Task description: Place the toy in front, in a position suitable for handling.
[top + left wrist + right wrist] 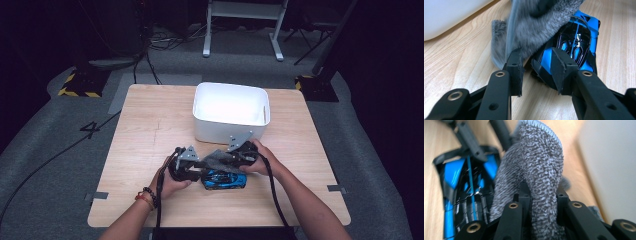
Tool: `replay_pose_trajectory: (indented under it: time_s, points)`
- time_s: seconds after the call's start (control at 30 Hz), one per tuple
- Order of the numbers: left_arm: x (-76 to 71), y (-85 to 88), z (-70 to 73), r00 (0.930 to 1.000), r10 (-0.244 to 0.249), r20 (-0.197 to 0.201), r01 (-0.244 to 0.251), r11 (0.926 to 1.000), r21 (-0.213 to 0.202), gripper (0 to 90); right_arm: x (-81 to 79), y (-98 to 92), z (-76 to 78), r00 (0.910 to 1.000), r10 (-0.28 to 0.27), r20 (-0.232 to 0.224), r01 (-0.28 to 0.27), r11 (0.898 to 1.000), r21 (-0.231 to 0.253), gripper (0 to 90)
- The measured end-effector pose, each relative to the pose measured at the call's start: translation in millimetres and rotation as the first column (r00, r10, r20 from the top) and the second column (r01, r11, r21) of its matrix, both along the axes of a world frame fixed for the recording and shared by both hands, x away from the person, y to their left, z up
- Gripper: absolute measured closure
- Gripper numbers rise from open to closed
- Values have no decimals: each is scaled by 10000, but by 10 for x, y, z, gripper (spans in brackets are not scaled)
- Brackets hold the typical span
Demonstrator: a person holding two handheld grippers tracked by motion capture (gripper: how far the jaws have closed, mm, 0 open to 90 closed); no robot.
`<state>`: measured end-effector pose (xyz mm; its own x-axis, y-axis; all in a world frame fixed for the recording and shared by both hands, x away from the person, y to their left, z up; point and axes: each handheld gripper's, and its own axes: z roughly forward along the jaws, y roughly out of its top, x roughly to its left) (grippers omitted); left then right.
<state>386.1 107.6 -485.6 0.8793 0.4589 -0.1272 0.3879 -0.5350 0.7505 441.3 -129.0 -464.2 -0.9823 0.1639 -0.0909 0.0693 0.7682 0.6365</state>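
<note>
Claws [200,170] grip blue toy car [225,180] and grey cloth [536,170].

A glossy blue-and-black plastic toy car [576,42] is seen beside a fuzzy grey cloth [536,170]; pale wood grain is shown on the matt bench [150,130].

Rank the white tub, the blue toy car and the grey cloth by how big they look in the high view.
1. white tub, clearly the largest.
2 and 3. blue toy car and grey cloth: these look about alike, and the cloth is bunched and partly hidden by the hands, so ranking them is unsure.
</note>
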Motion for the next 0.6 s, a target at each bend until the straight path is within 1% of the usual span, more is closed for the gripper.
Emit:
replay_pose_trajectory:
  time_s: [0.07, 0.1, 0.13, 0.17, 0.23, 0.27, 0.33, 0.4, 0.53, 0.57, 0.6]
  points:
    - [1, -3, -3, 10000, -7, -6, 7, 10000, -28, 633, -6, 36, -27, 9994, 333, -61, -336, 9983, -472, 760]
    - [1, -7, -3, 10000, -19, 10, 19, 10000, -23, 635, -3, 34, -31, 9993, 362, -123, -368, 9978, -554, 760]
    - [2, -13, -3, 10000, -50, 29, 50, 10000, -10, 637, 23, -5, -24, 9989, 372, -301, -389, 9974, -610, 762]
    - [0, -19, -1, 10000, -64, 74, 64, 10000, 20, 637, 23, -5, -24, 9989, 372, -301, -389, 9974, -610, 762]
    - [-8, -24, 0, 9999, -78, 153, 77, 10000, 55, 639, 51, -74, -19, 9986, 369, -369, -394, 9968, -692, 760]
    - [-7, -18, -3, 9999, -62, 126, 62, 10000, 16, 640, 70, -121, -22, 9987, 301, -419, -331, 9968, -728, 759]
    - [-2, -8, -10, 10000, -17, 29, 17, 10000, -76, 640, 93, -235, -30, 9981, 161, -598, -199, 9978, -630, 759]
    - [-2, -7, -13, 10000, 4, 1, -4, 9999, -120, 640, 91, -363, -34, 9978, -88, -661, 46, 9980, -623, 759]
    - [-1, -6, -15, 10000, 15, -33, -15, 9999, -144, 641, 20, -614, -46, 9969, -572, -549, 534, 9962, -694, 752]
    - [-1, -5, -15, 10000, 22, -46, -22, 9999, -152, 642, -49, -723, -68, 9951, -849, -505, 820, 9951, -558, 749]
    - [-2, -5, -15, 10000, 27, -52, -28, 9999, -154, 642, -49, -723, -68, 9951, -849, -505, 820, 9951, -558, 749]
